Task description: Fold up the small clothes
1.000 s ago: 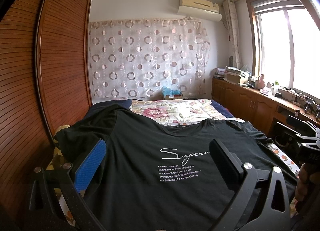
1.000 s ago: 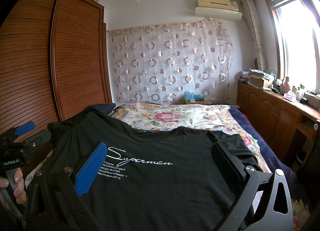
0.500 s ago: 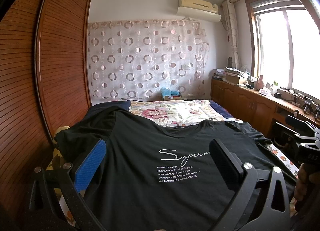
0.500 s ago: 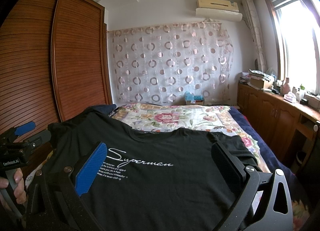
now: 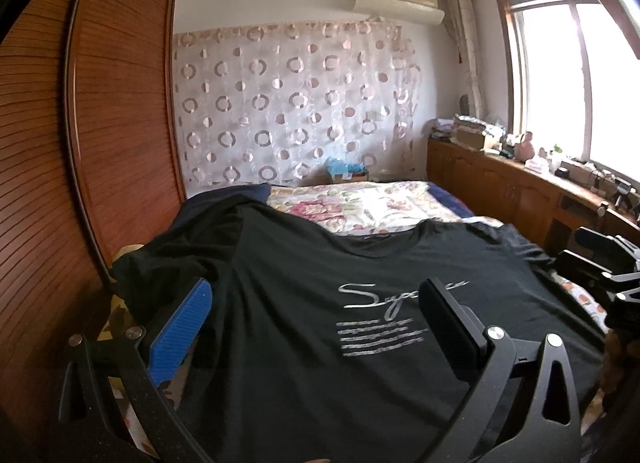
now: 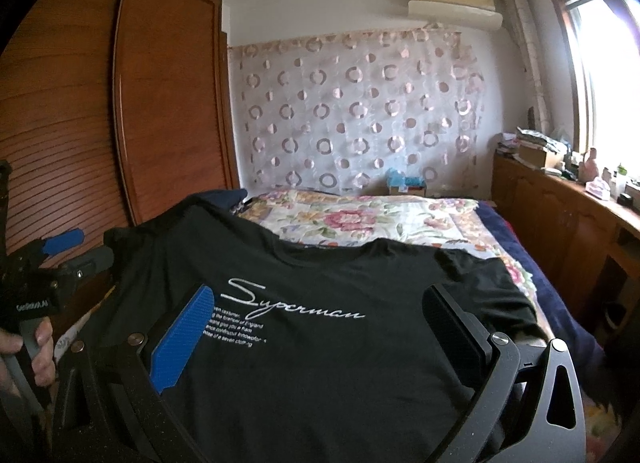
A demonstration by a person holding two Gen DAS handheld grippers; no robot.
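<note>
A black T-shirt (image 5: 304,343) with white "Superman" script lies spread face up on the bed, collar away from me; it also shows in the right wrist view (image 6: 320,343). My left gripper (image 5: 316,319) is open and empty, above the shirt's lower left part. My right gripper (image 6: 316,319) is open and empty, above the shirt's lower right part. Each gripper shows at the other view's edge: the right one (image 5: 608,283), the left one (image 6: 48,263).
A floral quilt (image 5: 360,207) covers the bed beyond the shirt. A wooden wardrobe (image 5: 80,143) stands close on the left. A low cabinet (image 5: 520,191) with clutter runs under the window on the right. A patterned curtain (image 5: 288,111) hangs at the back.
Both views have shifted slightly; the right wrist view has tilted a little. The shirt has not moved and both grippers stay open.
</note>
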